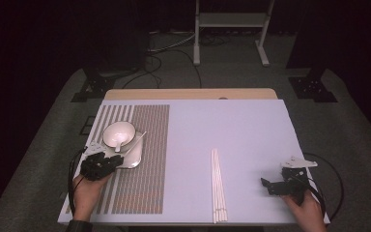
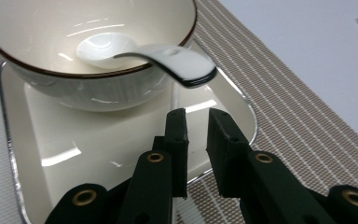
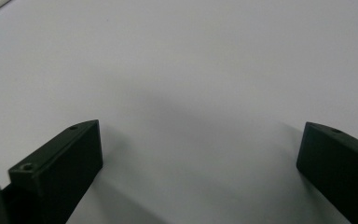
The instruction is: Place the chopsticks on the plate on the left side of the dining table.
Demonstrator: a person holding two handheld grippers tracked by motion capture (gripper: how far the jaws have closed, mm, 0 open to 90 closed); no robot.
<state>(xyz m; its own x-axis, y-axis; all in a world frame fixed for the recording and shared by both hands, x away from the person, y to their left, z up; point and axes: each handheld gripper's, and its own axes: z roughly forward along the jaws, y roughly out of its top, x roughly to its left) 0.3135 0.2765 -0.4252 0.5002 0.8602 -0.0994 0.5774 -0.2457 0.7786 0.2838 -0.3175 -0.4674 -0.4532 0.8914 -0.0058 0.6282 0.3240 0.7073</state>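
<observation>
1. Nearest the person, the left gripper hovers over the near rim of the tray, its jaws drawn narrow with a slim gap between them and nothing clamped. In the high view the left gripper sits at the tray's near-left corner.
2. The right gripper rests low over the bare white table at the near right, jaws spread wide and holding nothing; the right gripper view looks along them onto plain tabletop.
3. Between the two hands, a bundle of pale chopsticks lies lengthwise on the table, well apart from both grippers.
4. The tray lies on a striped placemat. It looks glossy and stiff, probably slippery; a pinch on its raised rim seems the safest hold.
5. On the tray stands a cream bowl with a dark rim, upright. It looks like ceramic: rigid, fairly heavy and liable to chip, so its wall would want a wide, gentle grip.
6. Inside the bowl rests a white spoon, its scoop in the bowl's bottom and its handle overhanging the rim toward the left gripper. It looks light, smooth and brittle; the flat end of the handle, just beyond the jaws, is the likely place to take hold.
</observation>
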